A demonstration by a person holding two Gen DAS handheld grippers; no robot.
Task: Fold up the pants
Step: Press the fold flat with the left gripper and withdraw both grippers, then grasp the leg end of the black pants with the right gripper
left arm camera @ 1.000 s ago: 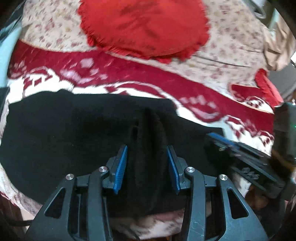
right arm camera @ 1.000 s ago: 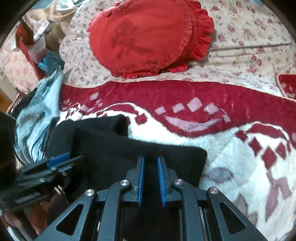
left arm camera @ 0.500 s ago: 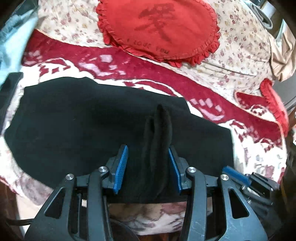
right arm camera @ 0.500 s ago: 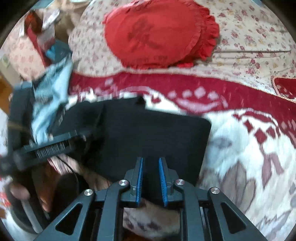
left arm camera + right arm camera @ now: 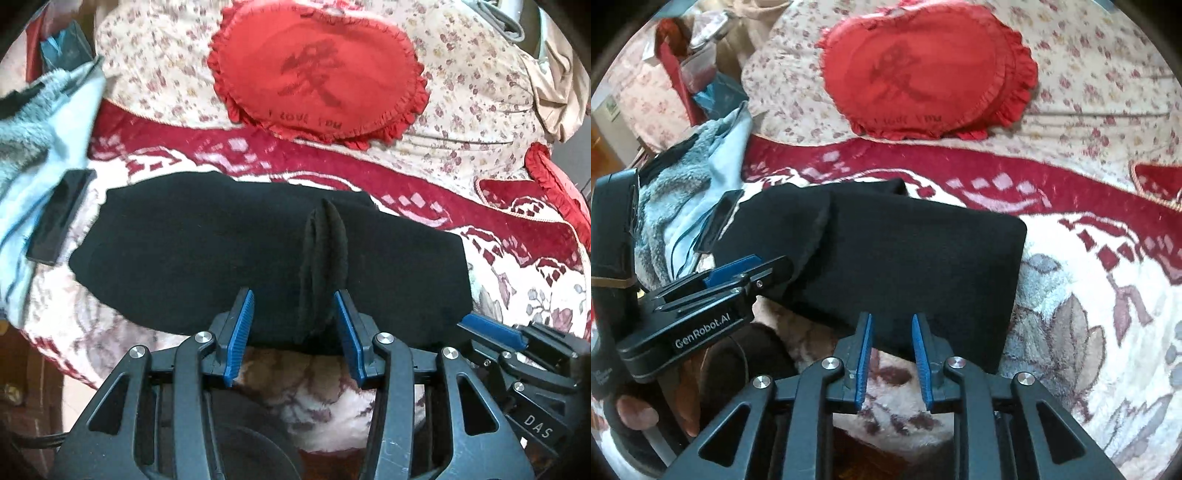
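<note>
Both grippers, left (image 5: 293, 325) and right (image 5: 892, 354), have let go, jaws apart; soft black pants (image 5: 905, 254), earlier pinched, lie rectangular by the bed's (image 5: 1089, 332) near edge.

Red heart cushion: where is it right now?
The red heart cushion lies at top centre in both wrist views, on the floral sheet, beyond the black pants and the blanket's red band.

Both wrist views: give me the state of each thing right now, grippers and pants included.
left gripper: open, a raised ridge of fabric between its fingers
right gripper: open, at the pants' near edge
black pants: folded, lying on the blanket
red heart cushion: lying flat behind the pants
</note>
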